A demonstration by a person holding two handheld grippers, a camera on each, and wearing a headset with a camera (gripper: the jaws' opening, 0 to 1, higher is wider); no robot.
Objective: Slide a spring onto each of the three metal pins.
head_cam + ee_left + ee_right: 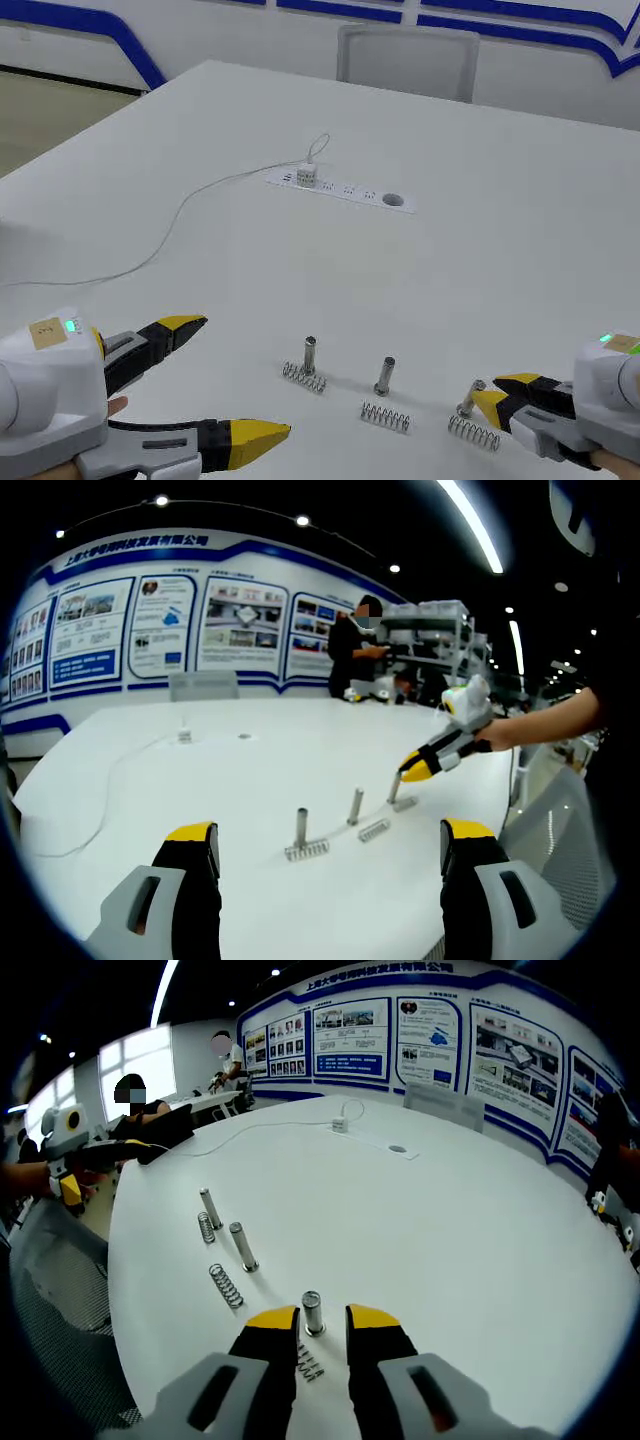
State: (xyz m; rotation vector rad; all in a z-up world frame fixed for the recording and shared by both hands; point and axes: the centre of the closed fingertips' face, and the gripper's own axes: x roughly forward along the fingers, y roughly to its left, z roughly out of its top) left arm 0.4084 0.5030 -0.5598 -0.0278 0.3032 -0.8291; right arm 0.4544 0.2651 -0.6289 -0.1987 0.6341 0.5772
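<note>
The head view looks down on a white bench (520, 230). Three metal pins stand in a row near its front edge: the left pin (309, 353), the middle pin (385, 373) and the right pin (470, 397). A spring lies flat on the bench just in front of each: the left spring (304, 377), the middle spring (385, 417) and the right spring (474, 432). The left gripper (225, 378) sits at the lower left, spread wide and holding nothing, well apart from the left pin. The right gripper (487, 390) comes in from the lower right, its yellow tips just beside the right pin. Farther back a socket strip (345, 189) is set in the bench, with a white plug (307, 176) and a thin cable (170, 232) trailing left.

The left gripper view shows the wide-open left gripper (330, 832) empty, with the three pins and their springs ahead of it. The right gripper (415, 768) reaches to the farthest pin.

The right gripper view shows the right gripper (323, 1317) only narrowly parted. The right pin (313, 1312) stands upright in the gap between the tips. It is not clamped, though whether one jaw touches it cannot be told. The right spring (308, 1365) lies on the bench under the jaws.
</note>
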